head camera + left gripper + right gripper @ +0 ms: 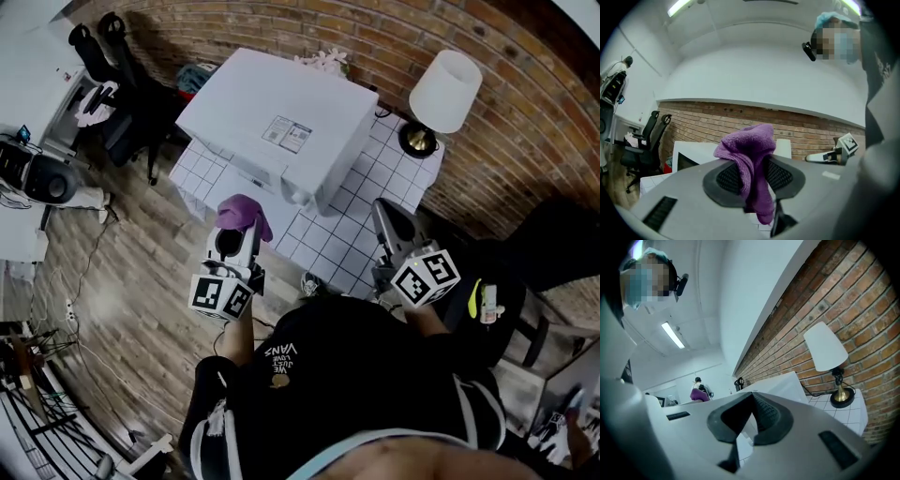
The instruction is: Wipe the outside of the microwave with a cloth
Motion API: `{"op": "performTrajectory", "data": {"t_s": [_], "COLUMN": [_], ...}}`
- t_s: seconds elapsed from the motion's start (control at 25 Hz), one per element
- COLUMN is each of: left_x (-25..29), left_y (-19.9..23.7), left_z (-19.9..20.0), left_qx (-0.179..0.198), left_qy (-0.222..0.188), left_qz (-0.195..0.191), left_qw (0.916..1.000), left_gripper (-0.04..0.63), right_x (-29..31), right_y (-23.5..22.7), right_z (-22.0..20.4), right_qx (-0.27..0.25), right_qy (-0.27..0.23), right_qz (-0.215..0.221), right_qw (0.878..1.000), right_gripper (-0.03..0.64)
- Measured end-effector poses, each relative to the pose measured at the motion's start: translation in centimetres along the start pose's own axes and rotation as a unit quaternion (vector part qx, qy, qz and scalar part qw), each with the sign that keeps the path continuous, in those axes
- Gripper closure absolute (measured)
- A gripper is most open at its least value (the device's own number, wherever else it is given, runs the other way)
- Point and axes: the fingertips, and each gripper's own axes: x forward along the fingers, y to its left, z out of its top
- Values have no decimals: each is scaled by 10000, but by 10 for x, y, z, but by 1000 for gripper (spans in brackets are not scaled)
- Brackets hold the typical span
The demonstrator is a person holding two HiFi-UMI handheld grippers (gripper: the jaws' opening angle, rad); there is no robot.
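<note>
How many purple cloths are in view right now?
1. The purple terry cloth is clamped in the left gripper, held in front of the white microwave. The right gripper is shut and empty. Others may lie hidden behind the microwave.

Cloth (750, 150): purple.
Microwave (281, 122): white, small grey label on top.
Counter (349, 246): white tiles, dark grid lines.
Wall (525, 131): red-brown brick.
Lamp (444, 92): white shade, brass base.
Floor (122, 300): grey-brown wood planks.
Left gripper (752, 161), right gripper (751, 401): pale grey bodies, black textured jaws, black-and-white square markers.
</note>
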Motion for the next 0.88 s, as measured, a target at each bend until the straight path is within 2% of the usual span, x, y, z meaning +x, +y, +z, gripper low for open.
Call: {"op": "performTrajectory", "data": {"t_s": [0.12, 0.4, 0.88], "left_x": [6, 10, 11], "left_y": [7, 18, 14], "left_z": [3, 2, -5], "left_qx": [113, 105, -47], "left_qy": [-3, 50, 42], "left_qz": [-135, -313, -398], "left_qw": [9998, 9994, 9992], "left_gripper": [466, 466, 466], "right_x": [2, 4, -1], "right_y": [0, 1, 0], "right_z": [-1, -4, -5], "right_qx": [-78, -122, -146], "right_qy": [-49, -130, -176], "right_qz": [-227, -586, -681], "right_qw": [9997, 9981, 9974], "right_gripper": [618, 618, 618]}}
